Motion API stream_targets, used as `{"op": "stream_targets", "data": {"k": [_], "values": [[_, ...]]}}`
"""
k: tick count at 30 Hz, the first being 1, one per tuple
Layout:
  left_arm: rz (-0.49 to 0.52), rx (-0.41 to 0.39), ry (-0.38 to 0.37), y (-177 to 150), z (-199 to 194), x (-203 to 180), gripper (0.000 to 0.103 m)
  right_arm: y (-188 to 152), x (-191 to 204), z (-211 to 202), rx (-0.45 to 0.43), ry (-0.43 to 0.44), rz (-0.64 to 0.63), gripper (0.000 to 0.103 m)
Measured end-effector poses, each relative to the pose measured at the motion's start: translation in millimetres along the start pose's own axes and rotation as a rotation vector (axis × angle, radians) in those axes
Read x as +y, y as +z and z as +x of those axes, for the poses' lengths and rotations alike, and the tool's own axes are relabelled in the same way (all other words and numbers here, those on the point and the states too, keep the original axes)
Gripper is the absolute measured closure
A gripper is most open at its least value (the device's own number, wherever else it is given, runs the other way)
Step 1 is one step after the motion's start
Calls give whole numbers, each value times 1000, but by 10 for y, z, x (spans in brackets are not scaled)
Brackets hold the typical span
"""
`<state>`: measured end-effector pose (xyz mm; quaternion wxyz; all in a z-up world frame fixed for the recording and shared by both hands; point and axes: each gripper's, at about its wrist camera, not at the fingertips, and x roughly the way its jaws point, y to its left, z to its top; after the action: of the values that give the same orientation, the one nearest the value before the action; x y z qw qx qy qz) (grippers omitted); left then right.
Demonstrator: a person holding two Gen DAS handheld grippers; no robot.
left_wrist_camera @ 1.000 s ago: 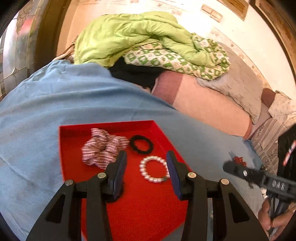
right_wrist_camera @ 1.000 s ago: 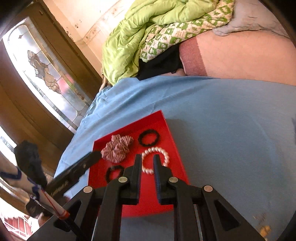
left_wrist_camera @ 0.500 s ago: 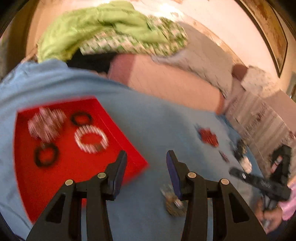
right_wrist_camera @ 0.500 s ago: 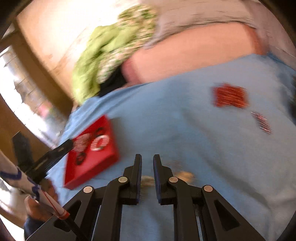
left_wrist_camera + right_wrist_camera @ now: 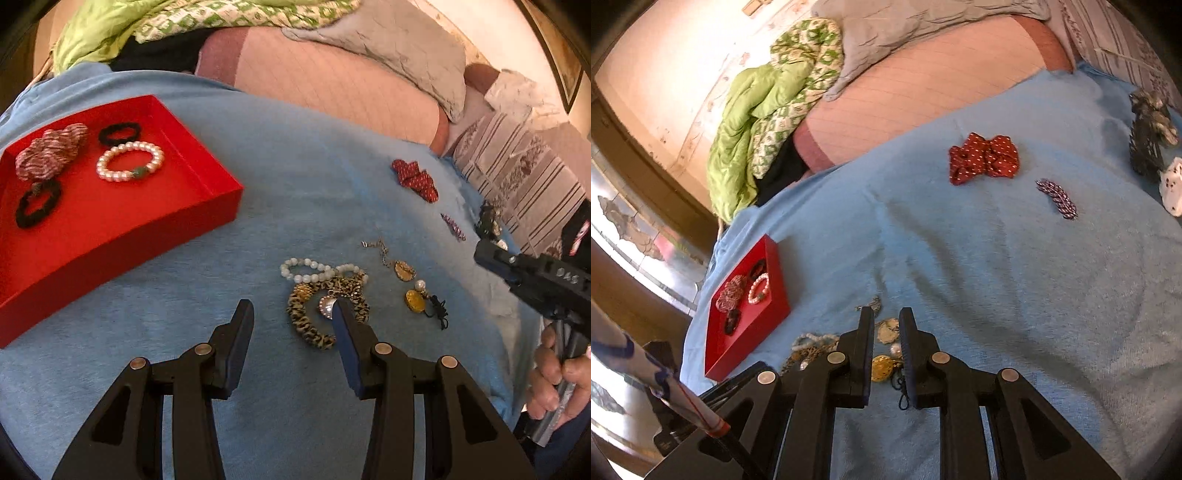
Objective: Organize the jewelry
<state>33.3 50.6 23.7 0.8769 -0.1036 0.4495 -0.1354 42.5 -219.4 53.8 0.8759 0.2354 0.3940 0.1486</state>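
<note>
A bedroom: a blue blanket [image 5: 295, 177] covers the bed, with green and grey bedding heaped along the far wall. This soft, flat spread serves as the sorting surface.

In the left wrist view, at ten o'clock, a red tray [image 5: 207, 206] sits on the blanket. It already holds a striped scrunchie [image 5: 48, 153], two black hair ties and a pearl bracelet [image 5: 129, 161], lying apart from each other, likely because sorted pieces are gathered there.

At six o'clock the left gripper [image 5: 291, 314] hangs released, jaws wide and empty, low over the blanket. Its right finger overlaps a leopard scrunchie [image 5: 314, 317], tangled with a pale bead bracelet [image 5: 314, 269] and a silver pendant. The wide spread seems meant to straddle this cluster for the next pickup.

Just right of the cluster lie a chain with an oval pendant [image 5: 404, 270] and a gold disc [image 5: 414, 301] with a black cord.

At two o'clock, well apart, rest a red bow [image 5: 415, 181] and a small purple clip [image 5: 453, 227], still unsorted.

At three o'clock the right gripper [image 5: 886, 317] comes in, held in a hand. In its own view its jaws stand nearly together with a narrow gap, gripping nothing, poised above the gold disc and oval pendant.
</note>
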Motion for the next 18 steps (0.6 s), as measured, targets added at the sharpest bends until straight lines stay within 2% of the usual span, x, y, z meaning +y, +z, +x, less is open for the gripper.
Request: {"op": "stream_targets", "data": {"k": [5, 7, 9, 10, 13, 18], "values": [[96, 14, 74, 13, 181, -176, 62, 8, -64, -20, 7, 5, -2, 86], [127, 8, 97, 22, 200, -221, 69, 12, -84, -22, 12, 4, -3, 86], [150, 1, 117, 29, 197, -255, 96, 27, -94, -11, 18, 4, -9, 86], [172, 9, 119, 31, 206, -279, 96, 32, -90, 2, 21, -1, -13, 86], [172, -31, 30, 61, 59, -287, 97, 35, -83, 46, 33, 3, -12, 86], [213, -231, -57, 127, -435, -332, 97, -6, -24, 133, 75, 5, -44, 86]]}}
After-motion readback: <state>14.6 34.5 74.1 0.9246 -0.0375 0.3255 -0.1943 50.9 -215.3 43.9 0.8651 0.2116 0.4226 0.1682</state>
